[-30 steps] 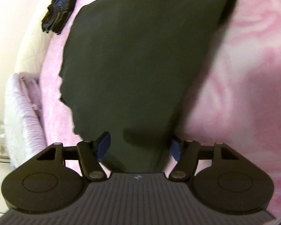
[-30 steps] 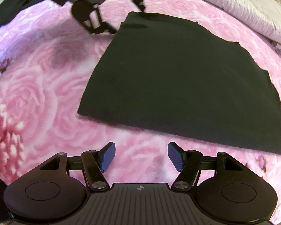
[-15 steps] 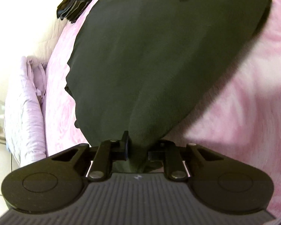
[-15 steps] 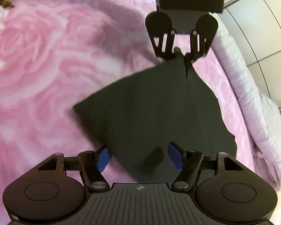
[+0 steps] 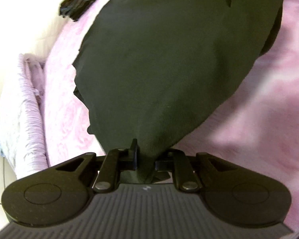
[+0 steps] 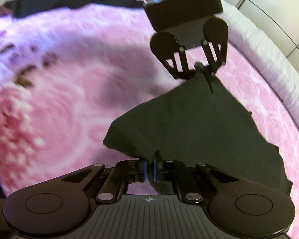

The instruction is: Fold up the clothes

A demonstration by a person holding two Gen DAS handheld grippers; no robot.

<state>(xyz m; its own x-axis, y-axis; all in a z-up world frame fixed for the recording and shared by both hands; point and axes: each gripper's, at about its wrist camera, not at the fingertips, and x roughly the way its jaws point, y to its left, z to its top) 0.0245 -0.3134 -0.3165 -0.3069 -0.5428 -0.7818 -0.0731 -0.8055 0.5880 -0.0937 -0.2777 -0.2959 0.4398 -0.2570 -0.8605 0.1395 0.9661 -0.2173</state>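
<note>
A: Where do the two tools stand?

B: The left tool (image 5: 144, 159) is still closing, its pads already pinching a corner of the dark garment (image 5: 169, 63) bunched between them. The right tool (image 6: 149, 168) has clamped tight on the neighbouring corner, blue pads almost meeting on the cloth.

A: And the garment itself?

B: It hangs between the two grips like a sling (the near edge raised, the far part draped on the pink floral bedspread (image 6: 65, 91)). A second dark garment (image 6: 69, 2) lies apart near the top of the bed, and a pale quilt (image 5: 20, 107) runs along the side.

A: How should the fold go?

B: Probably both corners should travel together at one height, keeping the edge taut, then be laid squarely onto the opposite edge so no crease is trapped. Uneven lifting would likely skew the layers.

A: What has changed from a second ago?

B: Then both tools were spread wide, the garment lay flat, and the right one hovered short of its edge. Now each has bitten and raised its corner.
</note>
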